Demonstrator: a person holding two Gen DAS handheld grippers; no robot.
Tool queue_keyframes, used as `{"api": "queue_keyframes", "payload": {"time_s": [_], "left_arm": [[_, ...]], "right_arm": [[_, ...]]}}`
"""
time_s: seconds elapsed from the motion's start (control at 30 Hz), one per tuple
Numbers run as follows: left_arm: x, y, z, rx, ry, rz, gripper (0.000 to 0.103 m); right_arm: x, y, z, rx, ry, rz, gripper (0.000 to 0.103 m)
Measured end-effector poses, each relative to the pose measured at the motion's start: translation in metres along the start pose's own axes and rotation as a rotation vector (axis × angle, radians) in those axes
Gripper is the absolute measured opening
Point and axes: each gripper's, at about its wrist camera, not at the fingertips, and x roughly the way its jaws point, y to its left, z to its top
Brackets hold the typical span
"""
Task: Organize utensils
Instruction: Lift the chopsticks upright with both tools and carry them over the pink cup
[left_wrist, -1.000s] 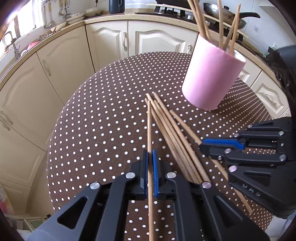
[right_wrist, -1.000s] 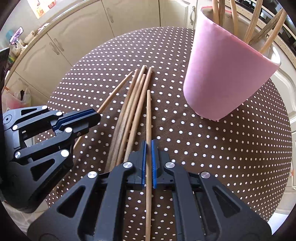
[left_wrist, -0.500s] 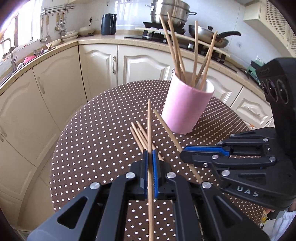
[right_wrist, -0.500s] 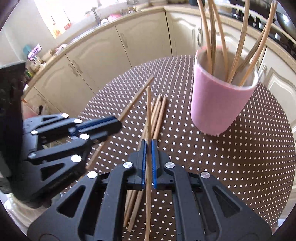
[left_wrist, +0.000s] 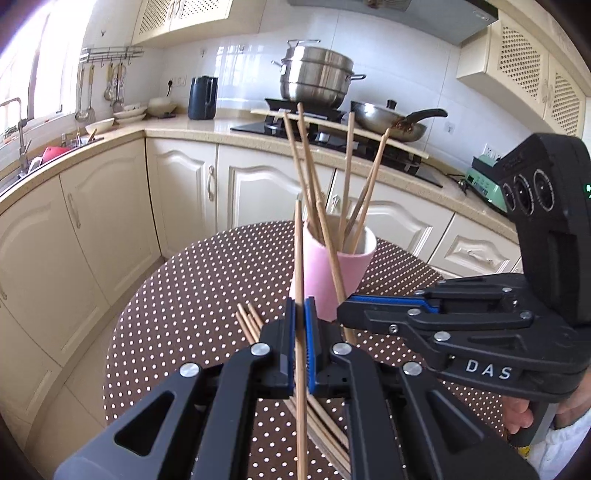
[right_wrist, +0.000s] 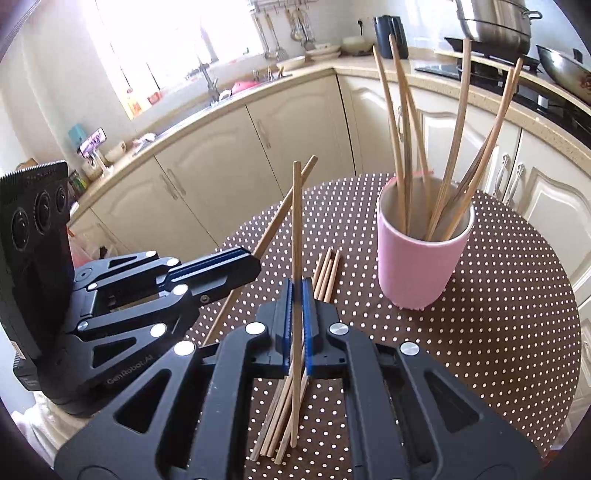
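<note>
A pink cup (left_wrist: 332, 273) with several wooden chopsticks upright in it stands on the round dotted table (left_wrist: 184, 314); it also shows in the right wrist view (right_wrist: 421, 266). My left gripper (left_wrist: 301, 314) is shut on one chopstick (left_wrist: 299, 258), raised above the table with its tip up near the cup. My right gripper (right_wrist: 296, 295) is shut on another chopstick (right_wrist: 296, 229), also lifted and pointing up, left of the cup. Several loose chopsticks (right_wrist: 325, 275) lie on the table below both grippers. Each gripper shows in the other's view: the right (left_wrist: 369, 302), the left (right_wrist: 236, 258).
Cream kitchen cabinets (left_wrist: 110, 221) and a counter curve round the table. A stove with a steel pot (left_wrist: 314, 77) and a wok (left_wrist: 391, 120) is behind the cup. A sink (right_wrist: 221, 96) lies under the window.
Both grippers have lifted and tilted up, each carrying its chopstick off the table. The views swung from the tabletop toward the cup and the kitchen behind.
</note>
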Motion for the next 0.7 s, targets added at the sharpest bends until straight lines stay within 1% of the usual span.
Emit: {"api": "queue_keyframes", "payload": {"time_s": [0.1, 0.17, 0.37, 0.47, 0.7], "left_arm": [[-0.006, -0.005, 0.007, 0.007, -0.03, -0.024, 0.005], [-0.008, -0.008, 0.012, 0.015, -0.036, -0.047, 0.005], [-0.019, -0.018, 0.025, 0.031, -0.079, -0.054, 0.005], [-0.022, -0.022, 0.037, 0.037, -0.116, -0.063, 0.005], [-0.024, -0.032, 0.066, 0.063, -0.182, -0.084, 0.005]], "right_arm": [[-0.012, -0.003, 0.004, 0.005, -0.041, 0.013, 0.005], [-0.022, -0.002, 0.008, 0.008, -0.071, 0.016, 0.005], [-0.046, 0.001, 0.021, 0.013, -0.142, 0.063, 0.005], [-0.057, 0.007, 0.028, 0.007, -0.184, 0.067, 0.005], [-0.082, 0.003, 0.049, 0.01, -0.281, 0.057, 0.005]]}}
